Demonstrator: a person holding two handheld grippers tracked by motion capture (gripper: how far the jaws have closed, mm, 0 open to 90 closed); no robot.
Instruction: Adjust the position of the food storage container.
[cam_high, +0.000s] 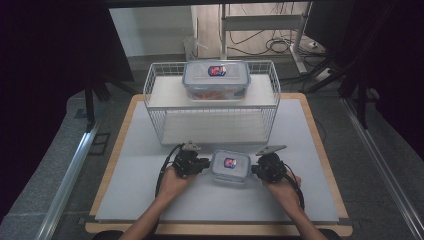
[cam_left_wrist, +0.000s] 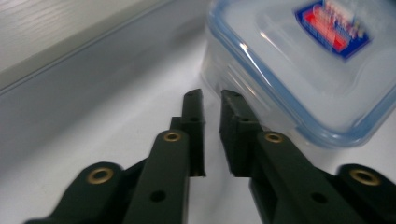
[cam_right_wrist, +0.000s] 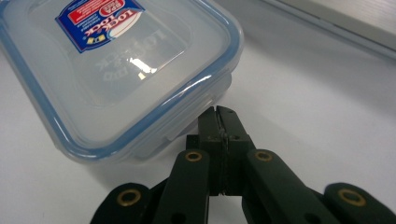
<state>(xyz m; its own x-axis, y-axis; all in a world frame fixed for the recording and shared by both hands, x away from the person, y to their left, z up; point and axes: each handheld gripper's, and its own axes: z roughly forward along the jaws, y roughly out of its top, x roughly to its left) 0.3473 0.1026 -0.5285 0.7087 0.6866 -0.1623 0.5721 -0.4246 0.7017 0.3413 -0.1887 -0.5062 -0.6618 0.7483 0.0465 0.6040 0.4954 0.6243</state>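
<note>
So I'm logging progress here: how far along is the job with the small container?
Looks done: one lidded container sits on the wire rack. In hand: the left gripper and right gripper flank the small container on the table, lid on. Left: probably lifting it.

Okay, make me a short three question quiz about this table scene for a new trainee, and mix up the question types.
1. True or false: the small container on the table sits between the left tongs and the right tongs.
2. Which tongs have their jaws pressed together? A left, B right.
3. Fill in: the large container rests on the upper shelf of the white wire ____.

Key: 1 true. 2 B; the left jaws stand slightly apart. 3 rack.
</note>
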